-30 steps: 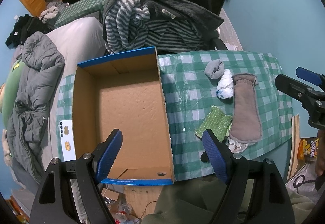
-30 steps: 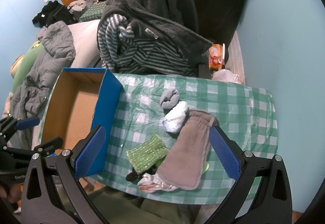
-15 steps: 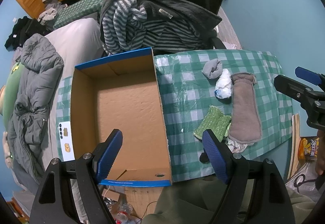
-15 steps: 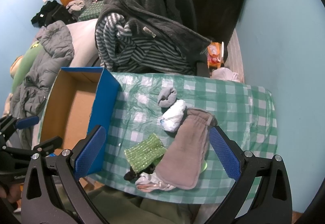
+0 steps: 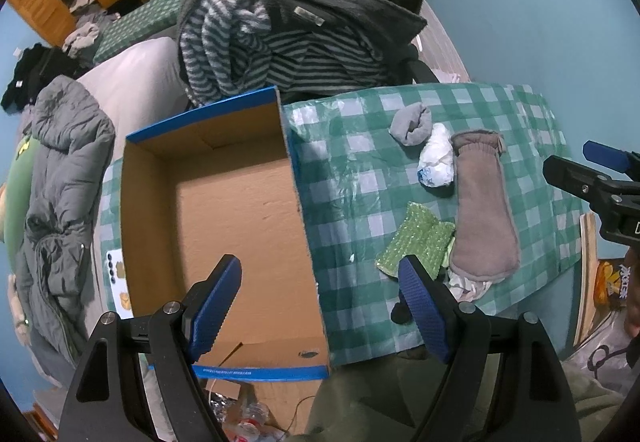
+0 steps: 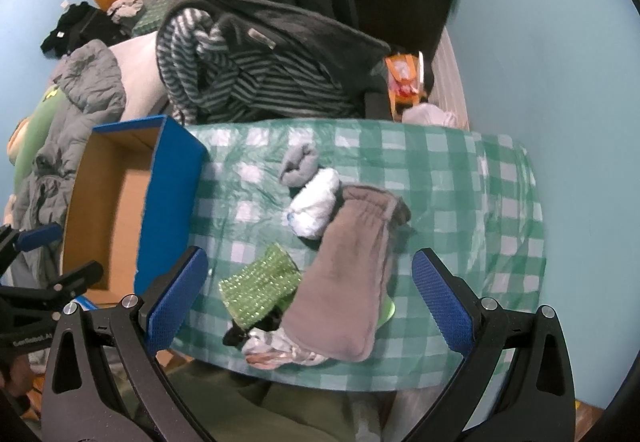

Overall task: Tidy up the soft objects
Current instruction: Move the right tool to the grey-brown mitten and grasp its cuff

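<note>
An empty cardboard box with blue outer walls (image 5: 208,201) (image 6: 172,177) stands on the left of a green checked tablecloth (image 5: 360,177) (image 6: 460,193). To its right lie a grey rolled sock (image 5: 412,123) (image 6: 298,163), a white rolled sock (image 5: 436,161) (image 6: 314,207), a brown-grey mitten (image 5: 484,205) (image 6: 352,274), a green knitted cloth (image 5: 416,242) (image 6: 260,286) and a pale crumpled cloth (image 6: 276,352) under the mitten. My left gripper (image 5: 320,302) is open above the box's near right wall. My right gripper (image 6: 308,298) is open above the mitten and green cloth.
A chair piled with a dark fleece and striped garment (image 5: 288,25) (image 6: 256,53) stands behind the table. A bed with a grey jacket (image 5: 64,177) lies left. A phone (image 5: 116,282) lies left of the box. The blue wall (image 6: 560,81) is on the right.
Both grippers have drifted slightly, so the table and box sit a little lower and more to the left in the views. Nothing was grasped or moved.
</note>
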`<state>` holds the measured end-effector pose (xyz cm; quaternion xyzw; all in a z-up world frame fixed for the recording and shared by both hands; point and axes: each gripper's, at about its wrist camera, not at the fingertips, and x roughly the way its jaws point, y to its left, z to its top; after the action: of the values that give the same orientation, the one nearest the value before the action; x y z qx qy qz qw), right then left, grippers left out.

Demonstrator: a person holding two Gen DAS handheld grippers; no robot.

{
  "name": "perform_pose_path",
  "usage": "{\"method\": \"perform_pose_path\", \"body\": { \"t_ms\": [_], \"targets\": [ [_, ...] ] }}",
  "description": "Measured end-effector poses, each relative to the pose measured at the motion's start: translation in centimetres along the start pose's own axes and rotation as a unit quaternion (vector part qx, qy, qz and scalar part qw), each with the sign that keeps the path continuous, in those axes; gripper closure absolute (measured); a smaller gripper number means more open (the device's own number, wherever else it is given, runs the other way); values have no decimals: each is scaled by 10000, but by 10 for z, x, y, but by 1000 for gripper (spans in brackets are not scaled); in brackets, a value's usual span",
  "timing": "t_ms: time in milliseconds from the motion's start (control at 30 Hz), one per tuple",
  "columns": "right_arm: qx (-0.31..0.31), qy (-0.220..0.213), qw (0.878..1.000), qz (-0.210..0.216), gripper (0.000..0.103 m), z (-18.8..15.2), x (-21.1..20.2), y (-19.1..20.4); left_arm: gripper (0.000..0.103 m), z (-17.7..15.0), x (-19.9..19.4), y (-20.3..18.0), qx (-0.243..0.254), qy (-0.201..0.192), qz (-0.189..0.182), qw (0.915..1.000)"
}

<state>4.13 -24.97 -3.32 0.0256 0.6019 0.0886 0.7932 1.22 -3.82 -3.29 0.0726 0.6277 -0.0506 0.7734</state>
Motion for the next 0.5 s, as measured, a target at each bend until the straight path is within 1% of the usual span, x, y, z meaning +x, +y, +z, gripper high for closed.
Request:
{"method": "perform_pose_path", "body": {
  "t_ms": [267, 500],
  "targets": [
    [61, 316, 9993, -165, 2, -6, 30, -19, 21, 10, 29, -20, 246, 205, -146, 9994],
    [168, 686, 9973, -178, 2, -13, 62, -29, 21, 16, 56, -35, 419, 375, -172, 9983]
  ]
}}
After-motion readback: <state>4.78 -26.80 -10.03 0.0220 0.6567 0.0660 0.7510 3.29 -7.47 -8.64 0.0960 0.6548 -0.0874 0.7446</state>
